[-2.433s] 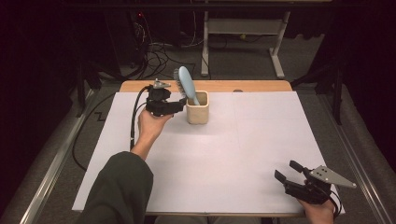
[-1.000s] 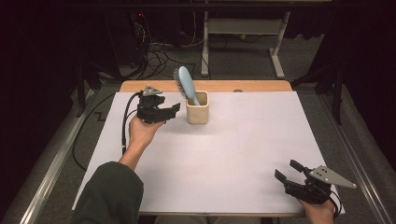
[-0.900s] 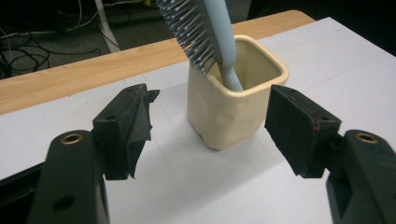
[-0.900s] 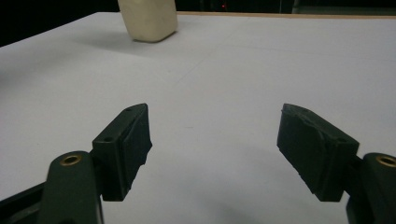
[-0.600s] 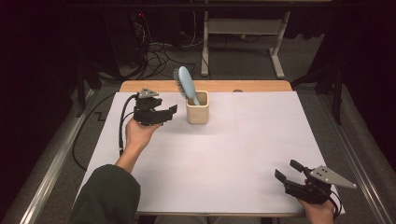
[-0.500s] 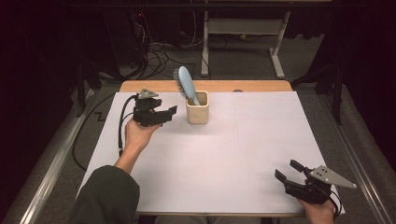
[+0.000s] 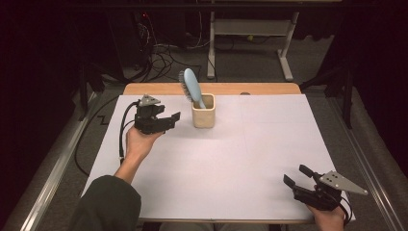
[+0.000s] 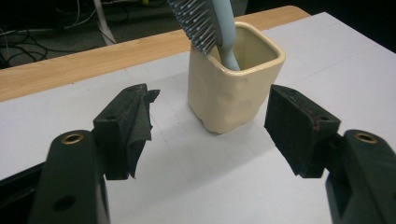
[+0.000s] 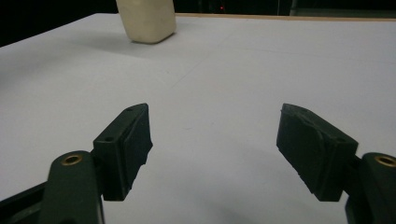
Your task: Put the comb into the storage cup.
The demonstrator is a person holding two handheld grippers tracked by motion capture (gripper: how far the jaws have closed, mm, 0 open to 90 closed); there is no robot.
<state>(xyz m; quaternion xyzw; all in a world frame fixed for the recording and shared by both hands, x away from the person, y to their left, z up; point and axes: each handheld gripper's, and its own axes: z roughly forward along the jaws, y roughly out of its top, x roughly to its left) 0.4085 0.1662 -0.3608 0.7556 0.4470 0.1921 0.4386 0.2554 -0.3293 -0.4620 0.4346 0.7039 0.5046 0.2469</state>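
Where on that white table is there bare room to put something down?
Most of the white sheet lies bare: the whole stretch between the cream cup with its blue hairbrush and the right gripper. It is crowded only at the far left, where the left gripper hovers beside the cup.

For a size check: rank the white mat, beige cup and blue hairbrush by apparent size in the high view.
1. white mat, by far the largest.
2. and 3. blue hairbrush and beige cup look alike; the brush's lower end is hidden inside the cup.
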